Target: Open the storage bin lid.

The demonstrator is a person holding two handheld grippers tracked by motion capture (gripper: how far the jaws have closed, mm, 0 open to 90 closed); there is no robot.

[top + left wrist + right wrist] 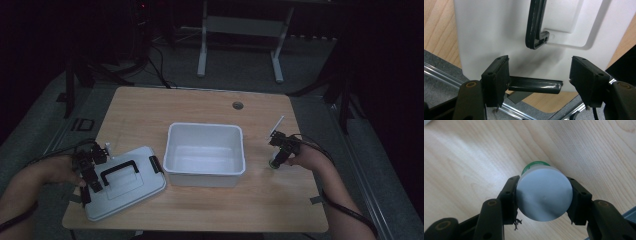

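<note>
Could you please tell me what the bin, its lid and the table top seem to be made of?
Bin: probably moulded plastic, white and smooth, with a rounded rolled rim and faint sheen. Lid: likely the same white plastic, matte, with a moulded recess under a black, seemingly plastic handle. Table: pale wood-grain surface, either wood or laminate; the look leaves it open.

Tabletop [210,105]: pale wood-grain, matt. Bin [206,172] and lid [491,30]: smooth white plastic, slight sheen. Lid handle [535,25]: glossy black plastic. Bottle cap [544,193]: smooth, matt white.
</note>
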